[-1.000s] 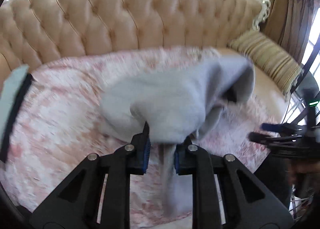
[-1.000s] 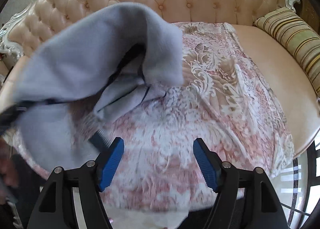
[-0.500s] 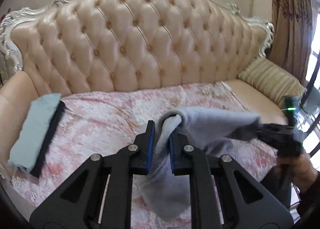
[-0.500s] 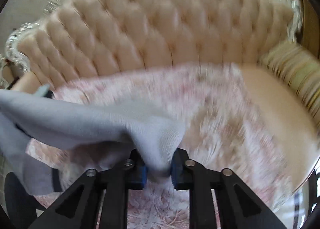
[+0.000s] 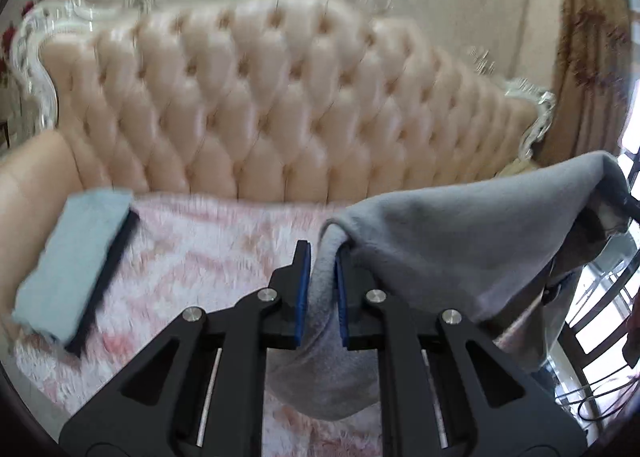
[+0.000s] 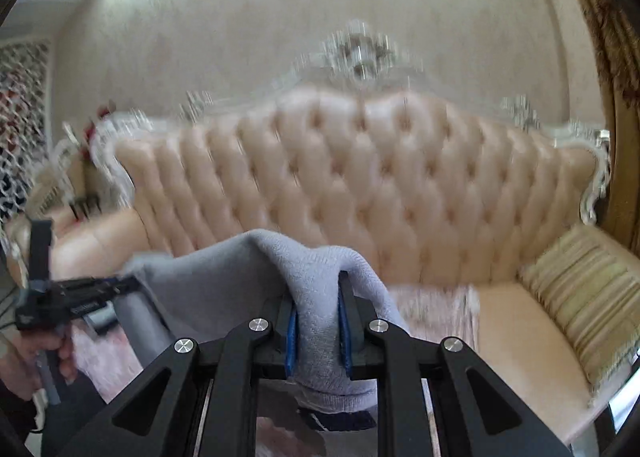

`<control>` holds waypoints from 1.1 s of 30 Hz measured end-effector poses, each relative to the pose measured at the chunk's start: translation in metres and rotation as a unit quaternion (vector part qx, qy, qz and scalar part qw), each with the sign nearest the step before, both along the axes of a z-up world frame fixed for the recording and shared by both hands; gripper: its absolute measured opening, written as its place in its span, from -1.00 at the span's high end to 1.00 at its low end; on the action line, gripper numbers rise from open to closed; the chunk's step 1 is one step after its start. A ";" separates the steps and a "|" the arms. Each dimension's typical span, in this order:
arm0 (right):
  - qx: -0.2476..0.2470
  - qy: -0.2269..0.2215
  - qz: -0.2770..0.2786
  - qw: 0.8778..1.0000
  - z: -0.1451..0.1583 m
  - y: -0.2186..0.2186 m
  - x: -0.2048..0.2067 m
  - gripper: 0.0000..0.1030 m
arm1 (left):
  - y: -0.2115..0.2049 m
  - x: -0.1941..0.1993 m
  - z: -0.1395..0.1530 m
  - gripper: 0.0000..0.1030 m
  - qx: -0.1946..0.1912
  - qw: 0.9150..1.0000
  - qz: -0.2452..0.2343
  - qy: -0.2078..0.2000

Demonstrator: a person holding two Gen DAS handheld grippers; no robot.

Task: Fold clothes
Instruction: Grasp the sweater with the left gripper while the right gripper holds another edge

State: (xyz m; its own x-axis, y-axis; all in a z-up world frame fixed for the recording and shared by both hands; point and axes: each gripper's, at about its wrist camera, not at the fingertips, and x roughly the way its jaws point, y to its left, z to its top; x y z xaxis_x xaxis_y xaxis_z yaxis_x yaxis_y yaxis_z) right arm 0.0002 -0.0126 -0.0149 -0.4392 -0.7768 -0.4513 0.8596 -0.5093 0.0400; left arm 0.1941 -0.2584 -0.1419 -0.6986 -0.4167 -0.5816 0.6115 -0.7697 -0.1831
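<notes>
one grey fleece garment (image 5: pixel 460 233) is in hand, raised in the air above the seat of one cream tufted leather sofa with a carved silver frame (image 5: pixel 256 109). it hangs stretched between two tools. the left tool (image 5: pixel 322 293) has its blue pads closed narrow on one bunched edge of the garment, with cloth hanging down below the pads. the right tool (image 6: pixel 318 333) is likewise pinched narrow on another bunched edge, the fabric (image 6: pixel 320 289) draped over both of its fingers. in the right wrist view the left tool (image 6: pixel 80 293) appears at the far left, held by one hand (image 6: pixel 36 357), with the garment running from it across to the right tool.

on the sofa seat lies one pink and white patterned throw (image 5: pixel 192 257), spread flat. at its left end rests one folded stack — a light blue garment on top of a dark navy one (image 5: pixel 76 261) — well apart from the raised grey garment. one striped beige cushion (image 6: pixel 580 297) sits at the right end of the sofa. one brown patterned curtain (image 5: pixel 588 45) hangs at the right. both views are motion-blurred — finer detail of the garment cannot be told.
</notes>
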 end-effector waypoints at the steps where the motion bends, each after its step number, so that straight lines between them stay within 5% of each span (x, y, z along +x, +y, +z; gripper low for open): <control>1: 0.017 -0.021 0.001 1.000 -0.018 -0.012 -0.010 0.68 | -0.005 -0.010 -0.018 0.71 0.007 0.999 0.010 -0.033; 5: 0.114 -0.097 -0.011 0.989 -0.103 -0.058 -0.055 0.67 | -0.016 -0.017 -0.057 0.70 0.042 0.996 0.036 -0.074; 7: 0.140 -0.124 -0.018 0.982 -0.137 -0.064 -0.064 0.62 | -0.016 -0.013 -0.064 0.52 0.044 0.995 0.039 -0.075; 9: 0.158 -0.139 -0.020 0.977 -0.164 -0.065 -0.067 0.60 | -0.014 -0.010 -0.068 -0.16 0.045 0.996 0.038 -0.069; 11: 0.167 -0.158 -0.027 0.973 -0.183 -0.060 -0.071 0.51 | -0.009 -0.011 -0.069 -0.33 0.055 0.997 0.021 -0.042; 12: 0.170 -0.168 -0.034 0.970 -0.190 -0.055 -0.071 0.46 | -0.003 -0.016 -0.073 -0.33 0.058 0.998 -0.004 -0.029; 14: 0.178 -0.192 -0.052 0.964 -0.203 -0.047 -0.075 0.01 | 0.012 -0.031 -0.084 -0.33 0.051 0.997 -0.050 -0.014; 19: 0.181 -0.224 -0.063 0.955 -0.220 -0.015 -0.060 -0.22 | 0.070 -0.073 -0.128 -0.33 -0.022 0.985 -0.159 -0.069; 20: 0.184 -0.223 -0.069 0.955 -0.221 -0.010 -0.057 -0.24 | 0.077 -0.080 -0.135 -0.18 -0.026 0.981 -0.172 -0.082; 22: 0.190 -0.219 -0.080 0.954 -0.222 0.001 -0.052 -0.28 | 0.084 -0.093 -0.148 0.06 -0.027 0.979 -0.176 -0.102; 31: 0.230 -0.195 -0.076 0.950 -0.237 0.004 -0.037 -0.32 | 0.060 -0.159 -0.181 0.08 0.000 0.969 -0.165 -0.182; 33: 0.239 -0.191 -0.077 0.949 -0.241 0.003 -0.036 -0.35 | 0.049 -0.161 -0.170 0.47 0.023 0.972 -0.157 -0.174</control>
State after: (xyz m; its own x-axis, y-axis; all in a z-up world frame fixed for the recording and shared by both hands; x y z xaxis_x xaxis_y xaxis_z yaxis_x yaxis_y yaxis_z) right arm -0.0356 -0.0097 -0.2563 -0.2641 -0.3833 -0.8851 0.7436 -0.6654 0.0663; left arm 0.0331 -0.2095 -0.3119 -0.5447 -0.1822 -0.8186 0.3793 -0.9241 -0.0467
